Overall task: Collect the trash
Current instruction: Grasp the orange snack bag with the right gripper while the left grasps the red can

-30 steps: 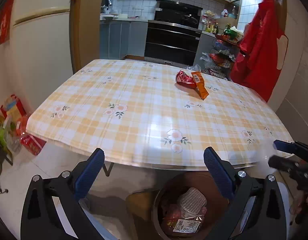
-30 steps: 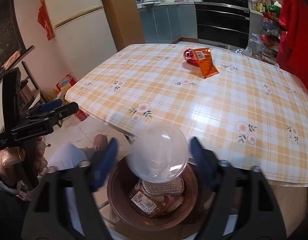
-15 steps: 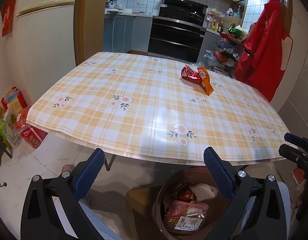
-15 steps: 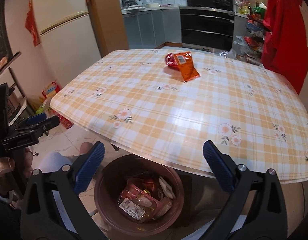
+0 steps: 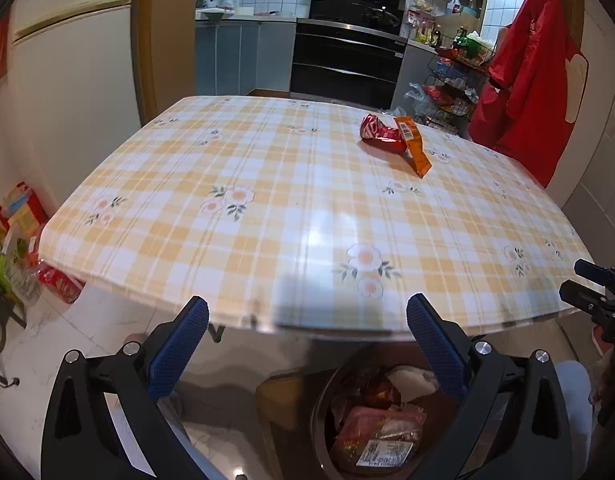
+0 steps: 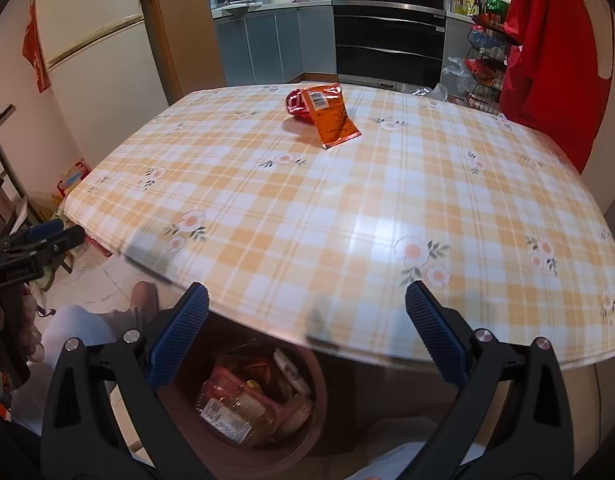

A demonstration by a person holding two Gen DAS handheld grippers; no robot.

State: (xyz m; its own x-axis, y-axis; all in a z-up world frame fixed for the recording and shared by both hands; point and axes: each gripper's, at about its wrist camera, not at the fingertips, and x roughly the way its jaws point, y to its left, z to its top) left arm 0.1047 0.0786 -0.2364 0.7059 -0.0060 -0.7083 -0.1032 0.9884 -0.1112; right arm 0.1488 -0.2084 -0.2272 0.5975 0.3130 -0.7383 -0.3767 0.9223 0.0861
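two wrappers point(image 6: 325, 114) on table point(image 6: 347, 220), one bin point(image 6: 263, 408).

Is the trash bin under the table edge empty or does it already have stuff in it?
Partly filled. The bin holds several wrappers and a labelled clear packet, piled below its rim.

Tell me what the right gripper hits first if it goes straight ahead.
Probably the table: its near edge lies just beyond the open jaws of the right gripper. The wrappers lie much farther back. Depth is uncertain.
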